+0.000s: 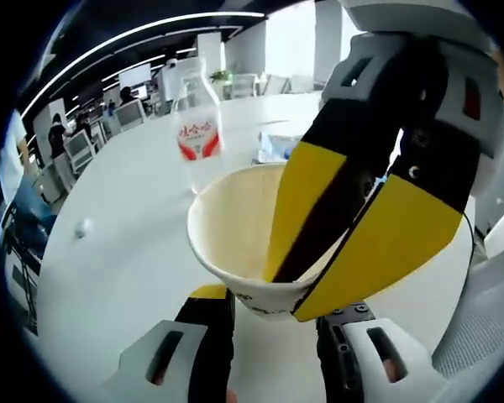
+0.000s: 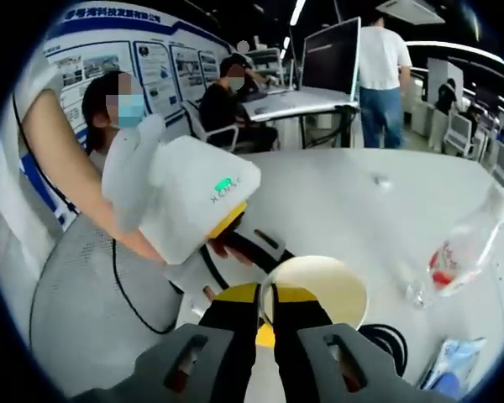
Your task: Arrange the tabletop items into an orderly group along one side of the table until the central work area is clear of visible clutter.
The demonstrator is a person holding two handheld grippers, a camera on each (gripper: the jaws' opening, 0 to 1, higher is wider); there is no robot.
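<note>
A cream paper cup (image 1: 235,227) is held over the white round table (image 1: 126,277). In the left gripper view my left gripper (image 1: 273,309) has its two jaws against either side of the cup's base. My right gripper (image 1: 287,290) comes in from the upper right, one yellow pad inside the cup and one outside, pinching the rim. In the right gripper view the cup (image 2: 323,290) has its near rim between the narrow jaws of my right gripper (image 2: 266,295). There my left gripper (image 2: 252,248), in a person's hand, reaches the cup from the left.
A clear bottle (image 1: 197,126) (image 2: 462,248) with a red label stands beyond the cup. A blue-white packet (image 1: 273,147) (image 2: 458,365) lies near it, and a small white ball (image 1: 82,227) (image 2: 380,179) lies farther out. People sit at desks beyond the table (image 2: 336,201).
</note>
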